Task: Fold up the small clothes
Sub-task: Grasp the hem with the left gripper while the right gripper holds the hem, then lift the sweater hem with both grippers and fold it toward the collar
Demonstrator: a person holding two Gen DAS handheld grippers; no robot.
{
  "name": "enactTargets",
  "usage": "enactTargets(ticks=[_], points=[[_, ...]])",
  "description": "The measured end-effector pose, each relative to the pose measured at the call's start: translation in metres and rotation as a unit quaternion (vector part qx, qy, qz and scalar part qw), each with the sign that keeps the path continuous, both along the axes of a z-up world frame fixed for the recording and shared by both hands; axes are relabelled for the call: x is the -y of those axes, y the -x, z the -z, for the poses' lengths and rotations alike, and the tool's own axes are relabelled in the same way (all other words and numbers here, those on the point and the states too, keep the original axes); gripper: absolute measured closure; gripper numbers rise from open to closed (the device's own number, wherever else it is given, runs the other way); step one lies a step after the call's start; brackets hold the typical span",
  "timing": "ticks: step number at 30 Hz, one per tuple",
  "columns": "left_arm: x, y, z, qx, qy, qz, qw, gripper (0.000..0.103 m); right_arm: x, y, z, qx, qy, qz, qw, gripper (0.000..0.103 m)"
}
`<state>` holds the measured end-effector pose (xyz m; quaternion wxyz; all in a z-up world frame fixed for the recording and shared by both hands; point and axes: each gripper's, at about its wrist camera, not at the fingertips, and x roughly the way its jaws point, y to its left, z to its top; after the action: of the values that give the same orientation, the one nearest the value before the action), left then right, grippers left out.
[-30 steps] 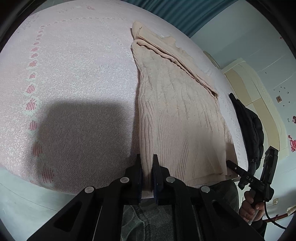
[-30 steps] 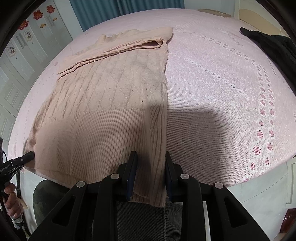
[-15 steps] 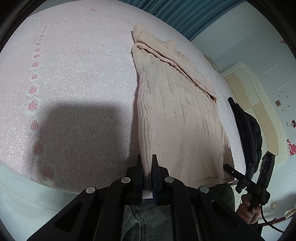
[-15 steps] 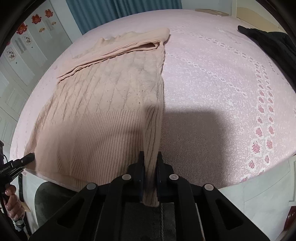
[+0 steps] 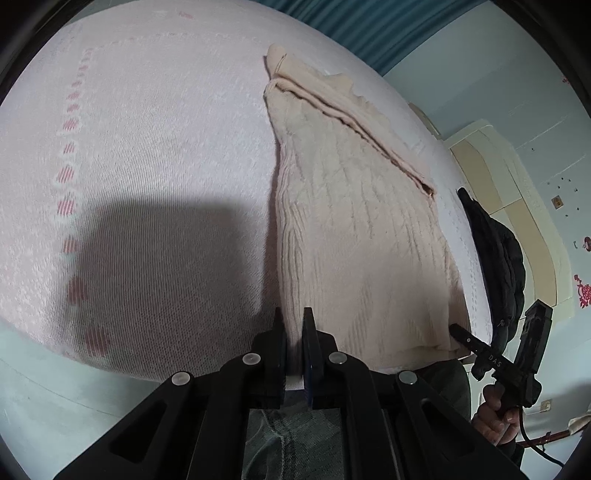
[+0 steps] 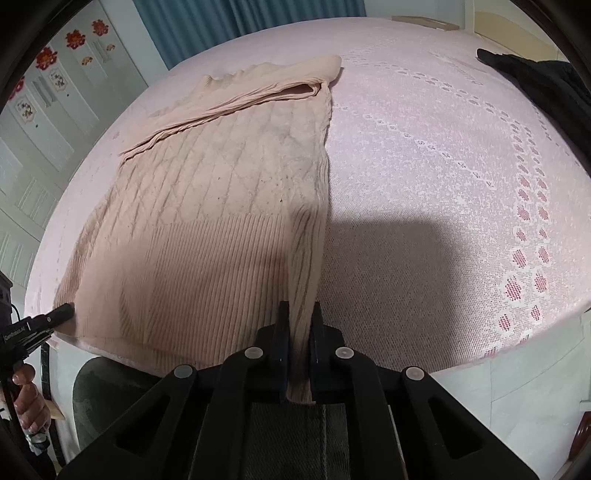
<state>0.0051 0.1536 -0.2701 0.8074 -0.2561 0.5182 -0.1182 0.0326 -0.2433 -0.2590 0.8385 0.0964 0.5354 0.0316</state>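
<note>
- On the bed (image 6: 424, 155), under a pink patterned bedspread, a beige cable-knit sweater (image 6: 221, 192) lies flat, its ribbed hem at the near edge, its folded sleeves across the far end toward the top of the frame.
- Right wrist view: sweater fills centre-left; its right side edge runs down to bottom centre, into the right gripper (image 6: 298, 332).
- Right gripper: jaws closed tight on the sweater's hem corner, knit pinched between the pads; they have just been closing on that fabric.
- Left wrist view: sweater runs from top centre down to lower right; its left side edge drops to bottom centre, into the left gripper (image 5: 293, 332).
- Left gripper: clamped on the other hem corner, fabric visible between the fingers.
- Each gripper shows in the other's view at the frame edge, a hand (image 5: 493, 417) on its handle.
- Black jacket (image 5: 495, 258) lies on the bed, right of the sweater and apart from it.
- Teal curtain (image 6: 240, 26) at top; white cabinet doors (image 6: 48, 103) with red flower stickers at upper left of the right view.
</note>
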Motion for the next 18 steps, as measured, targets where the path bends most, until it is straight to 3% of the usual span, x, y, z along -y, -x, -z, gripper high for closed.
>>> enactTargets(ticks=[10,18], points=[[-0.008,0.001,0.008,-0.011,0.046,-0.026,0.9986,0.095,-0.001,-0.004,0.003,-0.004,-0.010,-0.002,1.000,0.097],[-0.018,0.002,-0.021,0.032,0.071,-0.037,0.9963,0.097,0.002,-0.003,-0.010,0.010,-0.041,-0.007,0.999,0.098]])
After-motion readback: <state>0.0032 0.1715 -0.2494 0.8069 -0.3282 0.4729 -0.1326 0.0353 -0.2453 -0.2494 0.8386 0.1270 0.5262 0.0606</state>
